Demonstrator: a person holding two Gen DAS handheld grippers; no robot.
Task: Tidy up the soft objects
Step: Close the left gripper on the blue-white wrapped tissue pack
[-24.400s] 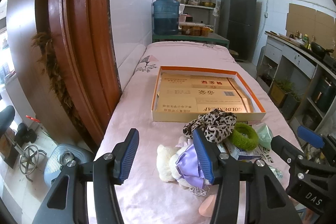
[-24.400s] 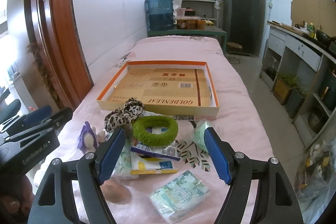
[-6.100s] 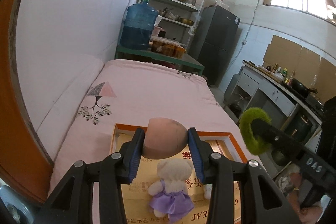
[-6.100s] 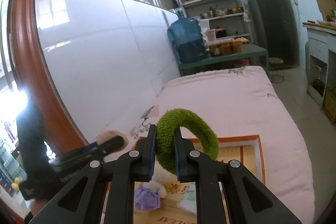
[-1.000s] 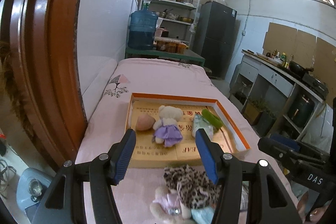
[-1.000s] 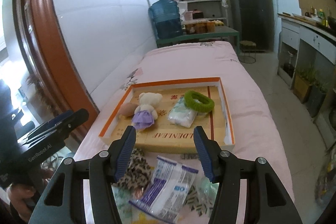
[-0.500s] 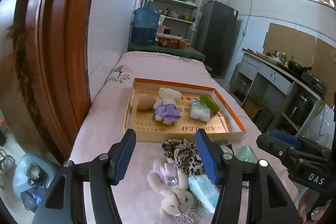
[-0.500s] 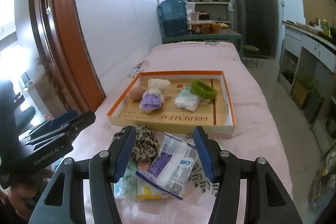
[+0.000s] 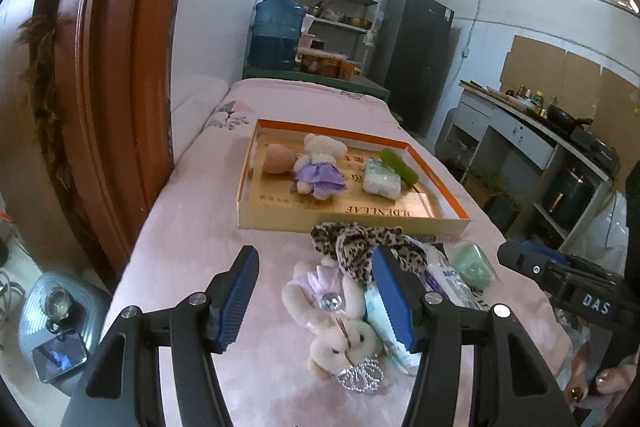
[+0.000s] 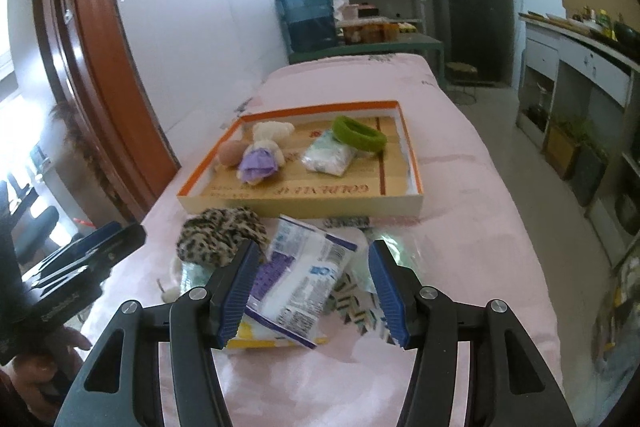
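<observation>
An orange-rimmed cardboard tray (image 9: 452, 183) (image 10: 414, 163) on the pink bed holds a peach sponge (image 9: 277, 164), a teddy in a purple dress (image 9: 319, 171) (image 10: 262, 153), a tissue pack (image 9: 381, 178) (image 10: 329, 151) and a green scrunchie (image 9: 399, 166) (image 10: 359, 134). In front of the tray lie a leopard scrunchie (image 9: 360, 247) (image 10: 220, 233), a pink-dressed plush bunny (image 9: 340, 315), a white and blue tissue pack (image 10: 304, 279) and a green pack (image 9: 474, 265). My left gripper (image 9: 316, 301) is open above the bunny. My right gripper (image 10: 312, 293) is open above the white and blue pack.
A brown wooden door frame (image 9: 100, 87) stands left of the bed. A blue water bottle (image 9: 276, 35), shelves and a dark fridge (image 9: 416, 55) are beyond the bed's far end. A counter (image 9: 540, 135) runs along the right.
Both grippers have drawn back and lowered toward the loose pile in front of the tray. The tray's contents have not moved.
</observation>
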